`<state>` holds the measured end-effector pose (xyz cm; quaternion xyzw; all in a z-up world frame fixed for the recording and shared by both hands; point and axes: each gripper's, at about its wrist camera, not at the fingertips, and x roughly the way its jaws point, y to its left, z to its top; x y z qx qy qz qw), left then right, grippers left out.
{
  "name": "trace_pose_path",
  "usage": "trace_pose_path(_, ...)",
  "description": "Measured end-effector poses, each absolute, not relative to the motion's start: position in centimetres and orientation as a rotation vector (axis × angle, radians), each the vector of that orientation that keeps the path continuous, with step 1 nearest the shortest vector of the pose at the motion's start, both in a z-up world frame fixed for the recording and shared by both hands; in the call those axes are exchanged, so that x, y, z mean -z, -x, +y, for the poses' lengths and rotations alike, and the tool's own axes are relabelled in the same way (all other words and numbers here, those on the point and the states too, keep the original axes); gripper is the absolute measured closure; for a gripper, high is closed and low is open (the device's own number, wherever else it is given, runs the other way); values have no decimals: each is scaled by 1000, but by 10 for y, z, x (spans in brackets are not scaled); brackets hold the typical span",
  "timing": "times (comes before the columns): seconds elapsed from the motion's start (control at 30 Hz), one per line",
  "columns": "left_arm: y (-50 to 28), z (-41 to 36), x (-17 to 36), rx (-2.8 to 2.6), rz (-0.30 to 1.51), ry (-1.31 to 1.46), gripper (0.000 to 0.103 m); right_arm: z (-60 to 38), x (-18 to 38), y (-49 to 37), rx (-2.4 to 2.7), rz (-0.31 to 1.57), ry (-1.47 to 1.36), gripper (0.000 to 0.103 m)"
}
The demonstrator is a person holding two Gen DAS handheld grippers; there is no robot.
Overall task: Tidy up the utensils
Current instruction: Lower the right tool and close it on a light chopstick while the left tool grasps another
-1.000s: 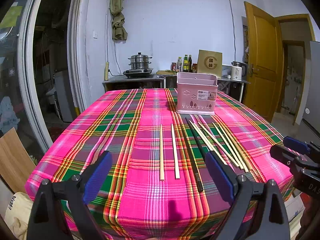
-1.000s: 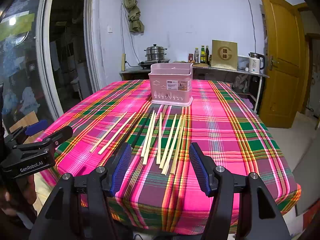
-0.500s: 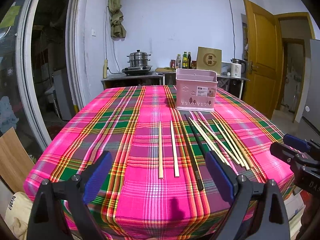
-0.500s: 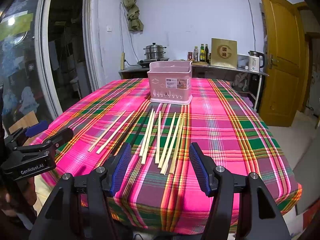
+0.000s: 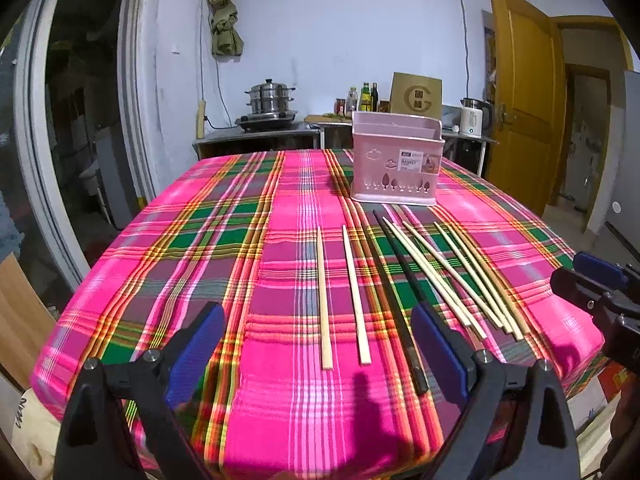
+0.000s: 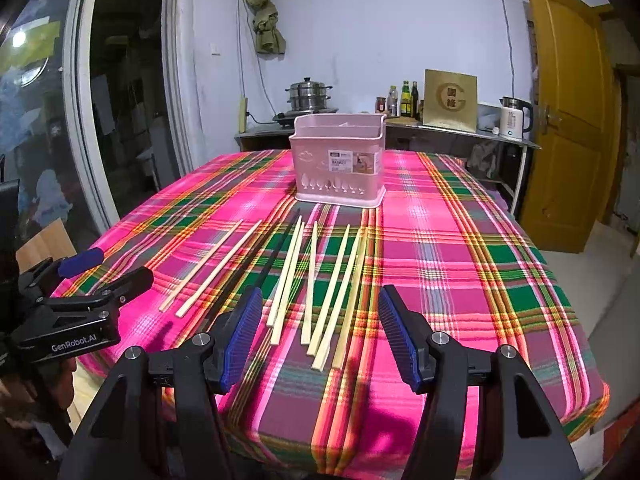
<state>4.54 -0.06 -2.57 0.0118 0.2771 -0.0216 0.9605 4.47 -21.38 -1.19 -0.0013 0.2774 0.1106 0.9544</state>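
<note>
The chopsticks (image 5: pixel 344 292) lay loose on the plaid tablecloth (image 5: pixel 224 240), just ahead of both grippers, with the pink basket (image 5: pixel 396 164) beyond them. The left gripper (image 5: pixel 318 354) and right gripper (image 6: pixel 320 338) gaped wide, holding nothing.

I count nine pale wooden chopsticks (image 6: pixel 287 275), two black chopsticks (image 5: pixel 397 287) and one pink utensil basket (image 6: pixel 338 160) on my tabletop (image 6: pixel 460 264).

Ahead of me, a steel steamer pot (image 5: pixel 271 98) sits on a stove by the wall; sauce bottles (image 6: pixel 405 100), a white kettle (image 6: pixel 514 117) and a yellow door (image 5: pixel 524 100) stand further right.
</note>
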Motion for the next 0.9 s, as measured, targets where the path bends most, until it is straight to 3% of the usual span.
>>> trace_pose_path(0.13,-68,5,27,49,593,-14,15,-210,15,-63,-239,587,14,42)
trace_pose_path(0.3,-108,16,31,59,661,-11,15,-204,17,-88,-244,631,42,43)
trace_pose_path(0.73,-193,21,57,142,875,-35,33,-182,32,-184,-292,807,99,81)
trace_pose_path(0.9,-210,19,60,150,906,-58,44,-175,40,-210,-307,856,105,86)
